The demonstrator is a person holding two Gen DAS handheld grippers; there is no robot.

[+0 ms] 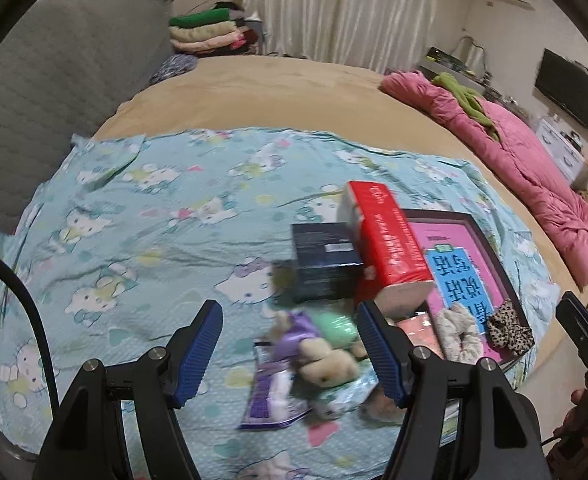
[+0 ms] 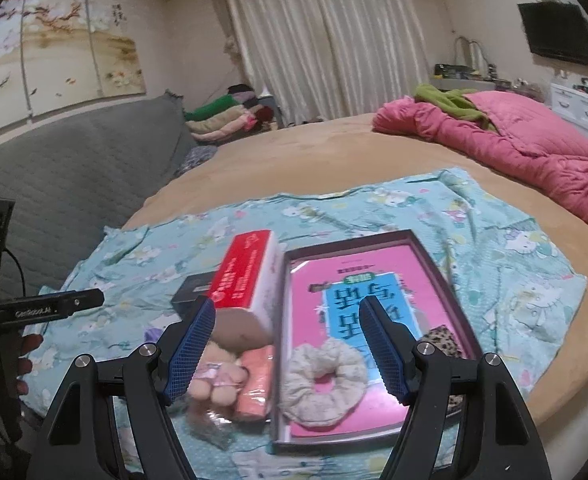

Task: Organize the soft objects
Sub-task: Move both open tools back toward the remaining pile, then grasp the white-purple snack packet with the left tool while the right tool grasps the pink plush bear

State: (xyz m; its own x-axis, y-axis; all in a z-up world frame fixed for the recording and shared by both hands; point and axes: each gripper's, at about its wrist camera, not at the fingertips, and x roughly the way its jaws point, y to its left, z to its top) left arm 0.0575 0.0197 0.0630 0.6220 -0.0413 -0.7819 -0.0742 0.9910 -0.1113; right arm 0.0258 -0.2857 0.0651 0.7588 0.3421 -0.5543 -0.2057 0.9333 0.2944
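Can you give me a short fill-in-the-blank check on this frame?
1. The cream scrunchie lies inside the shallow ____.
2. Beside it in the box lies a scrunchie with a ____ print.
3. The red tissue pack leans against a ____ box.
4. Both hand-held grippers, left and right, are ____.

Missing words: box; leopard; dark; open

1. Cream fuzzy scrunchie [image 2: 322, 384]: lies flat inside the dark-rimmed tray [image 2: 434, 268], near corner.
2. Leopard-print scrunchie [image 2: 442, 340]: in the tray, just beside the cream one.
3. Tan plush bear [image 1: 326, 360] in purple: lying on the patterned sheet, outside the tray.
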